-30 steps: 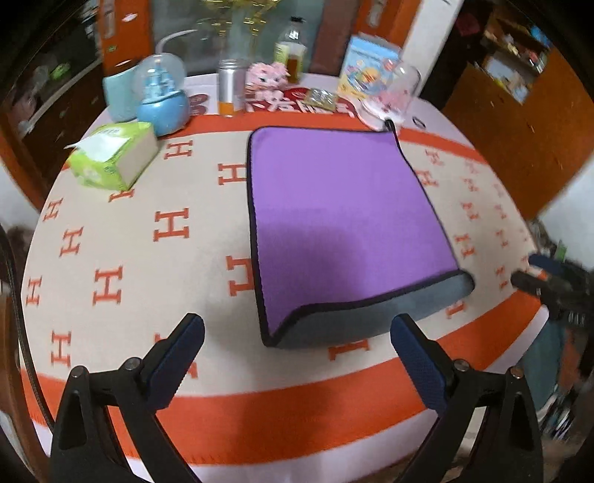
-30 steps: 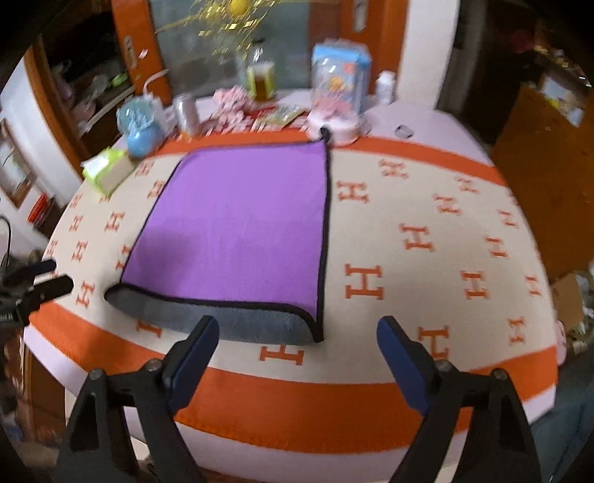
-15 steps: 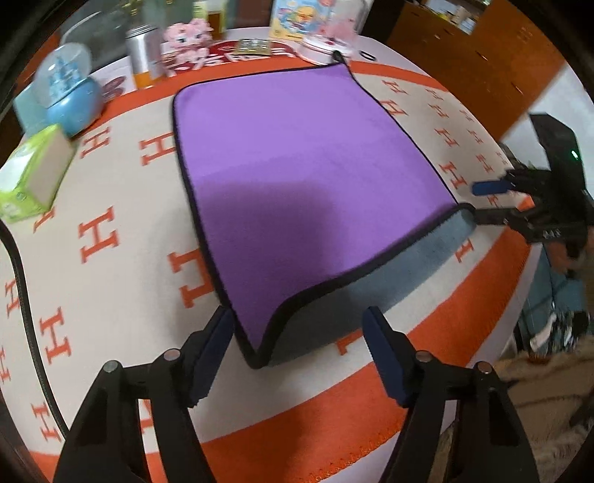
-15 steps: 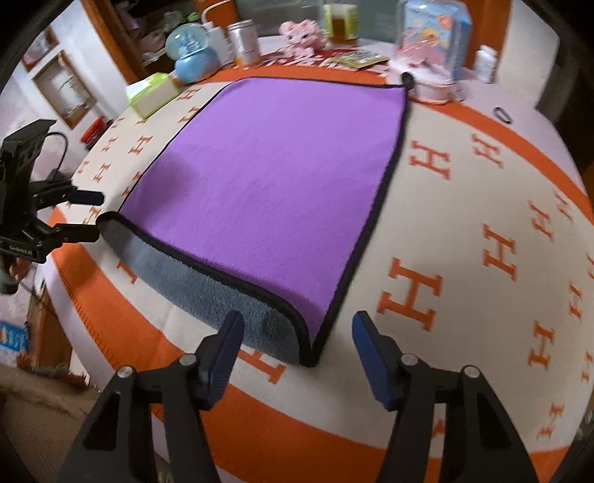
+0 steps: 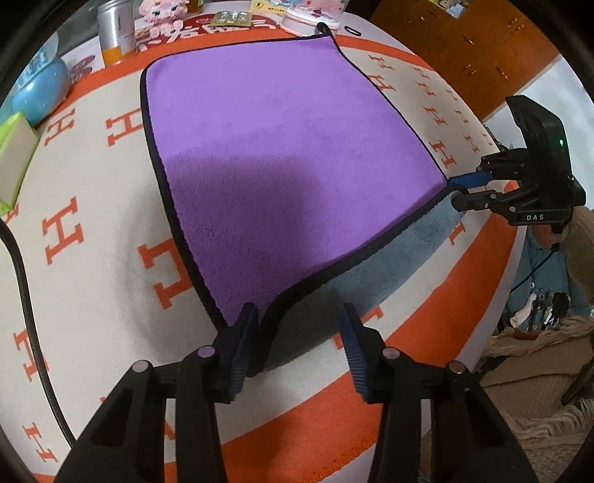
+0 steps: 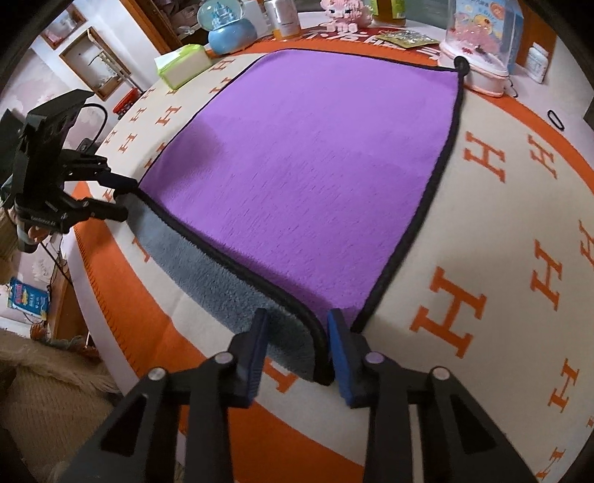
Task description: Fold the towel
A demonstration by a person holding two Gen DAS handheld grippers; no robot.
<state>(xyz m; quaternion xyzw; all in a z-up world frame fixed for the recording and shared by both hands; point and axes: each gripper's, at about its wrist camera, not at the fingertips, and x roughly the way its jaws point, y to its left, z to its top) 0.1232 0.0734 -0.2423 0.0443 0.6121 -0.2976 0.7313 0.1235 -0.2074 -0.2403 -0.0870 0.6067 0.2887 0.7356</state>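
Even indoor light; fisheye-warped, perhaps slightly blurred.

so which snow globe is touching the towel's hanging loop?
The pink snow globe on the white base: the purple towel's black loop lies against it. The blue snow globe stands apart, beyond the green tissue box.

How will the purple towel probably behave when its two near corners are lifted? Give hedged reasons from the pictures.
The towel will probably sag between the grippers: its near edge already curls over, showing grey backing. It looks plush and thick, so likely light but bulky. The fuzzy pile should grip the tablecloth and drag rather than slide.
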